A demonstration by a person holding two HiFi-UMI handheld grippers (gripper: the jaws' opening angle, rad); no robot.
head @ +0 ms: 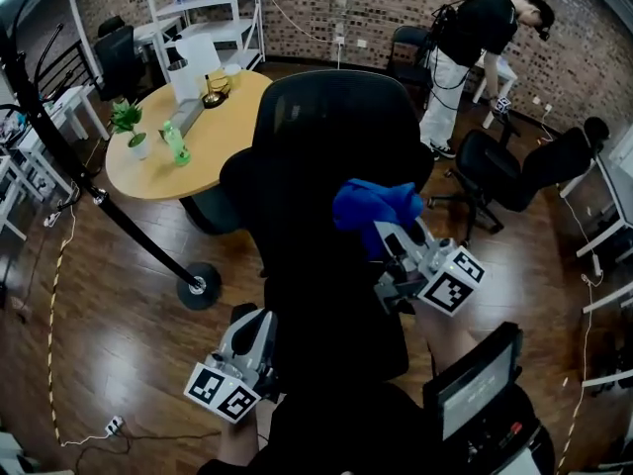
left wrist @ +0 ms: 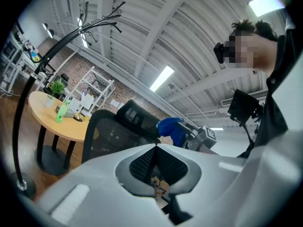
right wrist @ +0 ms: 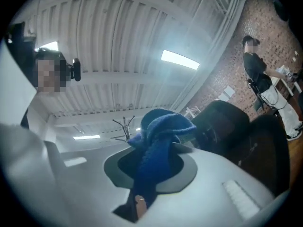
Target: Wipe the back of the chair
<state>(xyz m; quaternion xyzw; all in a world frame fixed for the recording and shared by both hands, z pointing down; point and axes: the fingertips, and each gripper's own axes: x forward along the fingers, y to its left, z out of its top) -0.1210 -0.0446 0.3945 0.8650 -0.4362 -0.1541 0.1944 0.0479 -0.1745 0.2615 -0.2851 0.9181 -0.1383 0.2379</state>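
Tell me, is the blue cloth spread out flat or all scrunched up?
Scrunched up. The blue cloth bulges in a lumpy wad, pinched in the jaws of the right gripper, not laid flat.

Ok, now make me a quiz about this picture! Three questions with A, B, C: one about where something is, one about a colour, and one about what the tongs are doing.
1. Where is the blue cloth?
A on the floor
B in the right tongs
C on a shelf

2. What colour is the bottle on the round table?
A green
B red
C white

3. How are the left tongs?
A wide open
B holding the cloth
C shut, with nothing in them

Answers:
1 B: the right gripper view shows the cloth pinched between its jaws.
2 A: it stands bright green beside the plant.
3 C: the left gripper view shows the tips meeting, with nothing between them.
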